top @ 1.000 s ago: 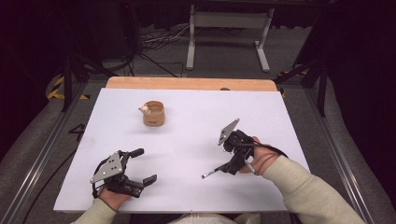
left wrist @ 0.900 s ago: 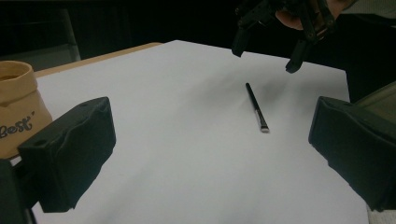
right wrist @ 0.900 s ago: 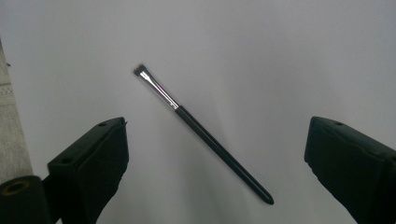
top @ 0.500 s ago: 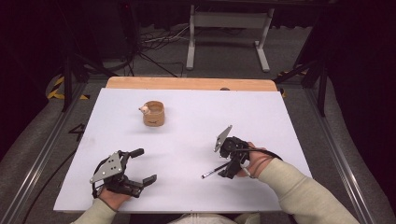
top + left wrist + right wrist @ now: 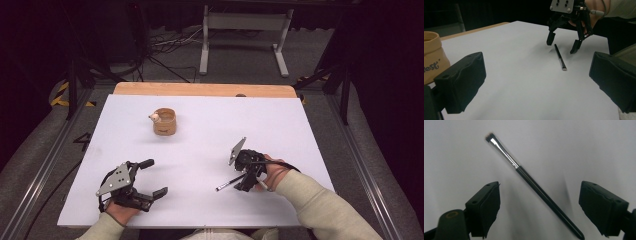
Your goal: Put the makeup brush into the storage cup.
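A thin black makeup brush with a silver ferrule lies flat on the white table. My right gripper points down over its handle end. In the right gripper view the brush lies slantwise between the two black pads, which stand apart from it; the jaws have just been closing. From the left gripper view the right gripper straddles the brush just above the table. My left gripper rests open at the front left, nothing between its fingers.
A small tan cup with a pale object at its rim stands at the back left, also seen at the left edge of the left gripper view as the cup. A wooden strip borders the table's far edge. Cables and a metal stand lie on the floor beyond.
My right gripper has sunk toward the table over the brush handle, and its jaws have narrowed. The left gripper and the cup have stayed put.
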Motion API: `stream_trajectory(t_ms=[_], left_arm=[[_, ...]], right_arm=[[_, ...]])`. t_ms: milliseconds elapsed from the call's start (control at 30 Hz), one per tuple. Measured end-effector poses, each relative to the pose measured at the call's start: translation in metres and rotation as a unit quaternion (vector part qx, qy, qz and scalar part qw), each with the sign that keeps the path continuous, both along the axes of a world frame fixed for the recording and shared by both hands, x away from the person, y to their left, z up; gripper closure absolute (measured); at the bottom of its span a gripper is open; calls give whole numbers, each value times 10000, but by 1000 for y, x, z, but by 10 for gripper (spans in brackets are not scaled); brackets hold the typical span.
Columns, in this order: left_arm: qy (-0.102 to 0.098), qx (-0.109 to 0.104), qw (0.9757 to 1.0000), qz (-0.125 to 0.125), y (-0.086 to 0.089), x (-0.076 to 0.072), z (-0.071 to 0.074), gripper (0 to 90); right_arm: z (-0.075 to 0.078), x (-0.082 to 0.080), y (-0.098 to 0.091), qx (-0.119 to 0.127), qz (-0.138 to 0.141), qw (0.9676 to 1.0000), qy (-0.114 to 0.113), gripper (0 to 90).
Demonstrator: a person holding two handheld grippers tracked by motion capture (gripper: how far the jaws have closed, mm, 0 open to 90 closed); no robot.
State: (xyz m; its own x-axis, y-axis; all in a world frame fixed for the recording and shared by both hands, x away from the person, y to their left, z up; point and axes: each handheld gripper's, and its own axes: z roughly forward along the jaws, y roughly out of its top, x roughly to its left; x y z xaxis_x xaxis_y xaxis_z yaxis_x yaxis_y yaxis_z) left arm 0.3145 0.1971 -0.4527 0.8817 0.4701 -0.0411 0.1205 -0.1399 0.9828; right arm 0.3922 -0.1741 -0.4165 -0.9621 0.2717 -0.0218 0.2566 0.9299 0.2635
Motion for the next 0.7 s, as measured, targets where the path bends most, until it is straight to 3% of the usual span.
stream_trajectory(t_ms=[333,700], left_arm=[[19,-15,10000,-16,0,0,0,18],[18,-39,10000,-26,0,-1,0,18]], right_arm=[[-6,3,0,-98,31,9999,69,264],[-6,4,1,-172,138,9997,84,435]])
